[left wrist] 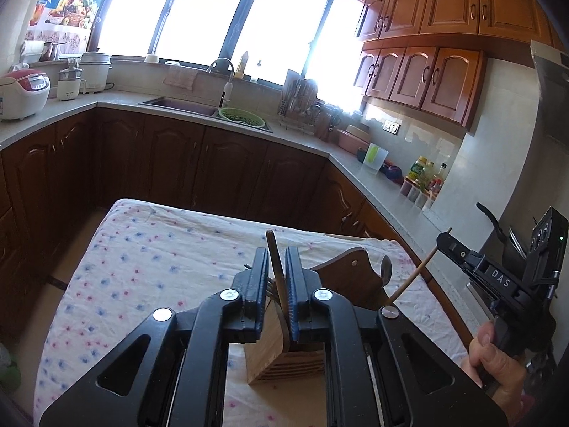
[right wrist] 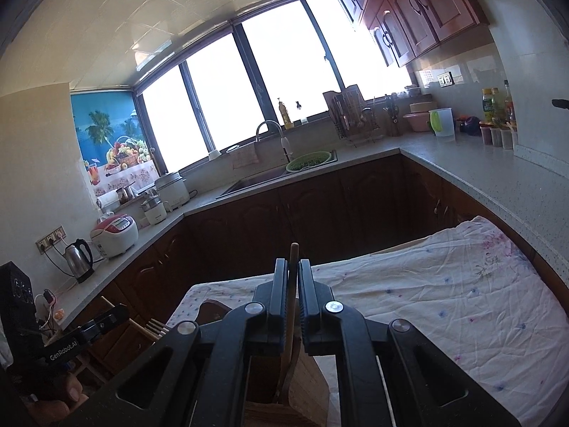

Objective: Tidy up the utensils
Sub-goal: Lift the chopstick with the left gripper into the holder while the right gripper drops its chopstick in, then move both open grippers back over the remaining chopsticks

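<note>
While I watch both wrist feeds, the L gripper (left wrist: 276, 254) sits low-centre of its frame, right over the wooden utensil holder (left wrist: 284, 356), which stands on the table w/ the floral cloth (left wrist: 149, 249). Its fingers are apart: a dark utensil handle (left wrist: 275, 267) stands between the blue pads, leaning slightly, w/ a visible gap on the left side, so I read no squeeze on it. The handle's lower end goes down into the holder's front compartment. Fork tines (left wrist: 272, 284) poke up just beside the left pad, and a spoon bowl (left wrist: 386, 267) shows behind the holder's brown back plate (left wrist: 352, 267), right of centre. At the right edge of that frame I see the R gripper (left wrist: 442, 240) w/ a hand (left wrist: 498, 356) on its grip, tips around a thin wooden stick (left wrist: 412, 274) that slants down-left toward the holder. On the R wrist feed the R gripper is bottom-centre, the stick (right wrist: 293, 277) upright between its pads and about filling the narrow slot; I can't tell whether the pads actually press on it or just flank it. The stick's lower part drops into the holder (right wrist: 306, 384) below the fingers. Lower left of that frame shows the L gripper (right wrist: 117, 311) from the side, a hand (right wrist: 53, 402) under it, and the fork (right wrist: 156, 327) just beside its tip. The cloth-covered table (right wrist: 444, 302) fills the lower right.
</note>
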Demonstrator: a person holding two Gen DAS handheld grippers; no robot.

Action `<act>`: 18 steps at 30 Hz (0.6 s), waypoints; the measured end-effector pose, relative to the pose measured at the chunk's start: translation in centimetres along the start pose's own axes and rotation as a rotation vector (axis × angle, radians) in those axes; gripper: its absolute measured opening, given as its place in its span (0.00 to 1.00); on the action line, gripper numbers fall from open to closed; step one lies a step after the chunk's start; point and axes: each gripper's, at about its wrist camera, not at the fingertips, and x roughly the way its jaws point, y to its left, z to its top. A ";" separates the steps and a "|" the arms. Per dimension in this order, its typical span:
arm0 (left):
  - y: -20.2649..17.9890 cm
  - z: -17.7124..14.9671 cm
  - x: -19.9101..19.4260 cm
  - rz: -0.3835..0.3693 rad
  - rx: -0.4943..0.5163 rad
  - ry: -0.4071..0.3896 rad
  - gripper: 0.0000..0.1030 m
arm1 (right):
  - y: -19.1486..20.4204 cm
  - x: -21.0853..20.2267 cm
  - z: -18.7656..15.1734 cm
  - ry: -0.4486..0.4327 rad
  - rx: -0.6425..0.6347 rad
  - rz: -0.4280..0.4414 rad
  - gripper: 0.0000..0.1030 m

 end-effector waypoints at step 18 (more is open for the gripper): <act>-0.1 -5.1 -10.0 0.010 -0.090 -0.050 0.93 | -4.0 -13.4 -2.6 -0.105 0.098 -0.007 0.89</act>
